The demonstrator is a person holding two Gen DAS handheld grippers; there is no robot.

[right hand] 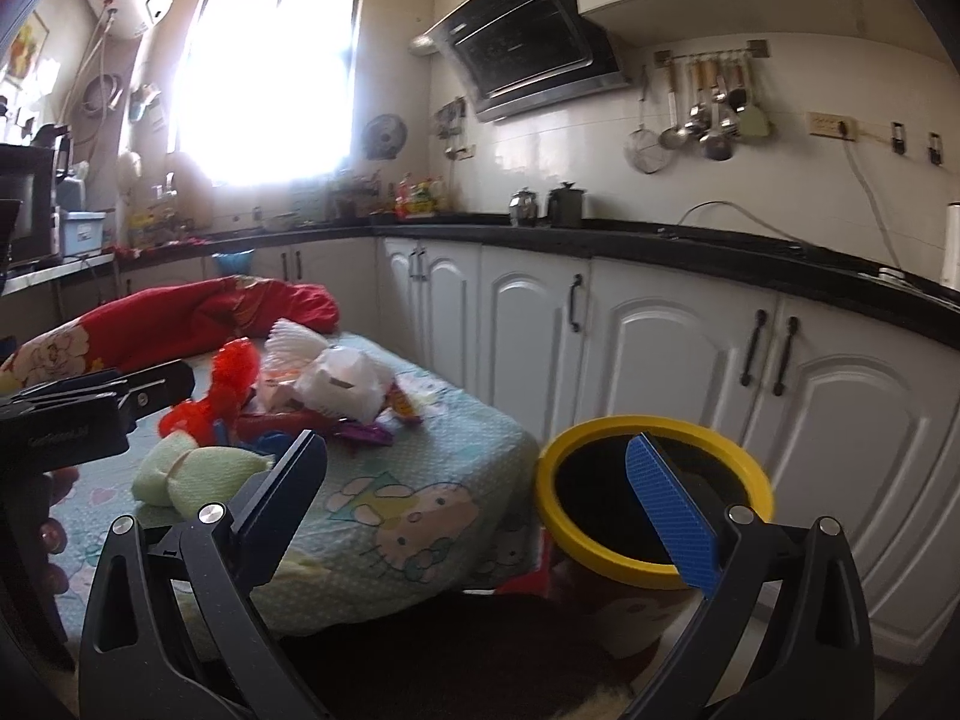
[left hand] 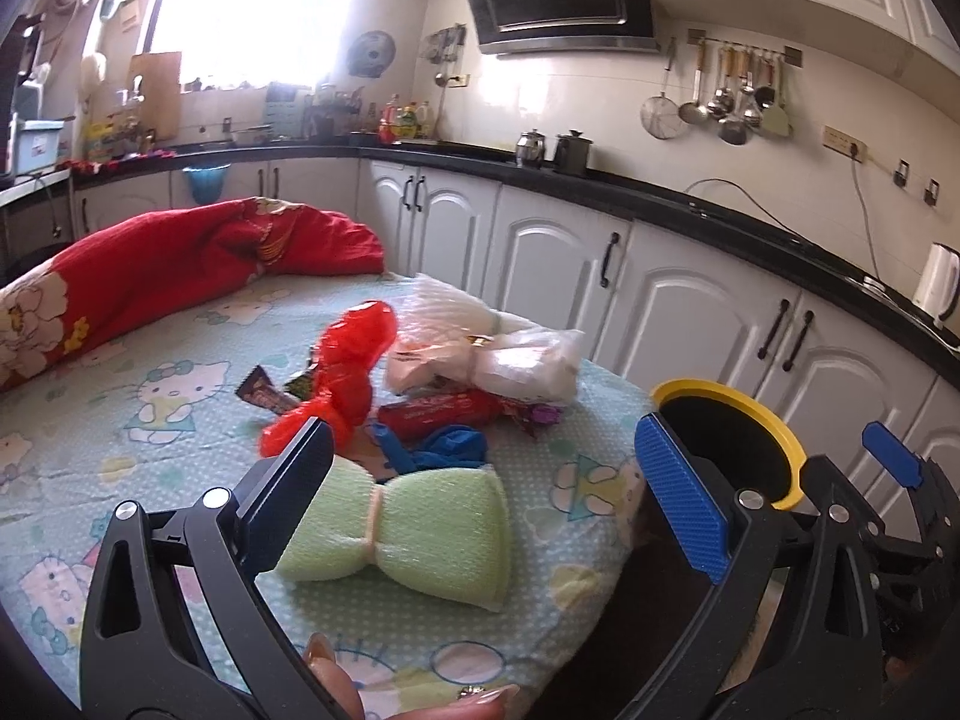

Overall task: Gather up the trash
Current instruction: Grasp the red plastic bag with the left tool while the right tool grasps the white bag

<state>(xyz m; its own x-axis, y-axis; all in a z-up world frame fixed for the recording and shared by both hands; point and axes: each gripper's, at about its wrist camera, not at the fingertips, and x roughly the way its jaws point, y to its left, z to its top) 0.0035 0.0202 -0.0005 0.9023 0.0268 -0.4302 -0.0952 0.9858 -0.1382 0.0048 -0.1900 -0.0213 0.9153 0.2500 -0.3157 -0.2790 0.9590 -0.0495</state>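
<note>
Just past the table (right hand: 420, 546) edge, both claws gape over the bin (right hand: 654, 504).

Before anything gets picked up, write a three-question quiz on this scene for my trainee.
1. True or false: the left gripper is shut on the green sponge.
2. Which stands beside the table? A) cardboard box B) yellow-rimmed bin C) laundry basket
3. Fill in: the crumpled bag behind the sponge is coloured ____.

Key: 1 false, both grippers are open, the right gripper too; 2 B; 3 red.
</note>
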